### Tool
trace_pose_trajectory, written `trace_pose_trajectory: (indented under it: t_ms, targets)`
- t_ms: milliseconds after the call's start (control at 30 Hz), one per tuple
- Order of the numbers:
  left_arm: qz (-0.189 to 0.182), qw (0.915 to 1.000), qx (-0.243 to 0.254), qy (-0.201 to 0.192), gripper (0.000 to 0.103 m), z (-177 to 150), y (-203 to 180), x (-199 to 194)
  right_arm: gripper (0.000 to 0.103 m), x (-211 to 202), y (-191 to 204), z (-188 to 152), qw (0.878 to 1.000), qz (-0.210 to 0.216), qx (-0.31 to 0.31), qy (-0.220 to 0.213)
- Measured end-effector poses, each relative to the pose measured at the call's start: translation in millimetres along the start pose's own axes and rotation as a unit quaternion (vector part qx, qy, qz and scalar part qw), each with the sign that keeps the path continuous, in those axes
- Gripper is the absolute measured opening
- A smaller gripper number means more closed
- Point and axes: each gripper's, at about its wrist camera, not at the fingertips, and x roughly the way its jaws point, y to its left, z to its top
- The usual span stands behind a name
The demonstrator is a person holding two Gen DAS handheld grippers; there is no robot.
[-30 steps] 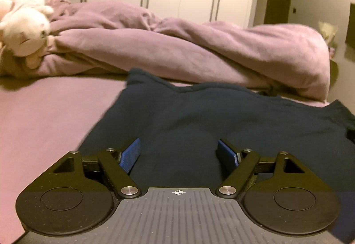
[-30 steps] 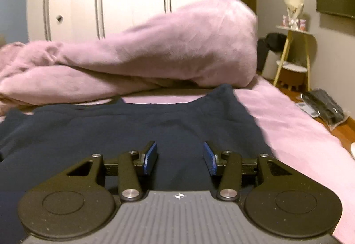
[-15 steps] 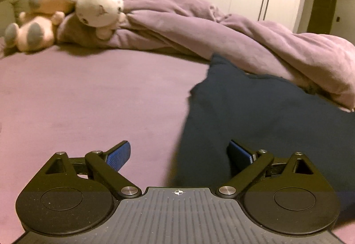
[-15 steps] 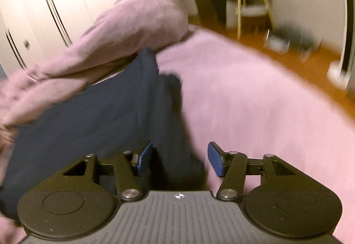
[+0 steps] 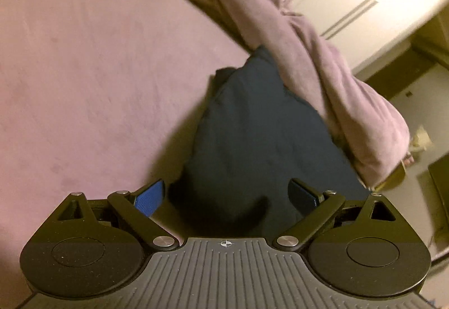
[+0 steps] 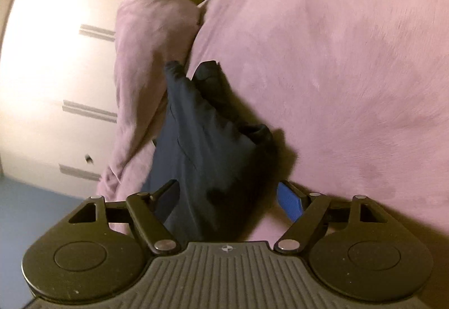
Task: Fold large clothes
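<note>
Dark navy folded fabric garment (image 5: 261, 140) lies on the pink fleece bedsheet (image 5: 92, 79), its far edge against the bunched mauve plush blanket (image 5: 306, 56). Left gripper (image 5: 228, 198) spread wide over the garment's near end, pads clear of cloth. Right gripper (image 6: 227, 196) jaws have just been opening, garment between them, not pinched. White wardrobe (image 6: 50, 79) behind the blanket.
</note>
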Motion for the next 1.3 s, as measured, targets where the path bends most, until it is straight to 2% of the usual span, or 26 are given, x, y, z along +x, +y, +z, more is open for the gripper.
trace_pose_trajectory:
  t_ms: [33, 133, 167, 200, 233, 333, 367, 400, 500, 600, 800, 900, 967, 1067, 1167, 1233, 1300]
  targets:
    - [0.007, 1.0000, -0.002, 0.003, 0.098, 1, -2, 7, 0.067, 5, -1, 3, 1.000, 0.012, 0.014, 0.000]
    - [0.009, 0.9998, -0.012, 0.017, 0.098, 1, -6, 24, 0.066, 20, -7, 11, 0.998, 0.016, 0.061, 0.001]
    - [0.008, 0.9996, -0.020, 0.020, 0.095, 1, -5, 28, 0.065, 21, -8, 11, 0.998, 0.016, 0.065, 0.002]
    - [0.008, 0.9991, -0.036, 0.022, 0.088, 1, -2, 32, 0.060, 26, -7, 12, 0.998, 0.010, 0.064, 0.002]
    - [0.008, 0.9984, -0.050, 0.026, 0.088, 2, 2, 35, 0.056, 30, -5, 12, 0.998, 0.003, 0.058, 0.002]
    - [-0.002, 0.9978, -0.055, 0.038, 0.076, 5, 6, 39, 0.049, 39, 0, 13, 0.999, -0.013, 0.029, 0.002]
    - [-0.005, 0.9981, -0.047, 0.040, 0.063, 7, 4, 38, 0.046, 40, 2, 14, 1.000, -0.019, 0.021, 0.002]
    - [-0.008, 0.9983, -0.039, 0.042, 0.055, 9, 1, 37, 0.042, 39, 5, 14, 1.000, -0.026, 0.010, 0.001]
    - [-0.012, 0.9992, -0.011, 0.038, 0.044, 13, -12, 23, 0.027, 27, 29, 6, 0.996, -0.053, -0.073, -0.014]
    - [-0.036, 0.9989, 0.011, 0.028, 0.039, 16, -24, 2, 0.021, 11, 47, 1, 0.991, -0.042, -0.120, -0.029]
    - [-0.077, 0.9949, 0.055, 0.036, 0.037, 2, -31, -68, 0.019, -45, 55, -9, 0.984, -0.029, -0.174, -0.019]
    - [-0.086, 0.9926, 0.070, 0.050, 0.037, -22, -13, -113, 0.019, -91, 41, -31, 0.980, -0.038, -0.197, 0.009]
    - [-0.080, 0.9927, 0.063, 0.064, 0.037, -44, 6, -143, 0.020, -122, 28, -52, 0.977, -0.053, -0.206, 0.028]
    - [-0.046, 0.9933, 0.061, 0.087, 0.040, -83, 33, -179, 0.021, -161, 9, -80, 0.973, -0.079, -0.215, 0.042]
    - [0.006, 0.9939, 0.056, 0.095, 0.051, -104, 48, -187, 0.031, -181, -4, -81, 0.976, -0.098, -0.185, 0.062]
    - [0.053, 0.9943, 0.048, 0.080, 0.058, -105, 52, -194, 0.041, -188, -3, -71, 0.974, -0.116, -0.183, 0.061]
    - [0.076, 0.9944, 0.055, 0.049, 0.060, -102, 46, -208, 0.045, -206, 7, -66, 0.971, -0.132, -0.196, 0.024]
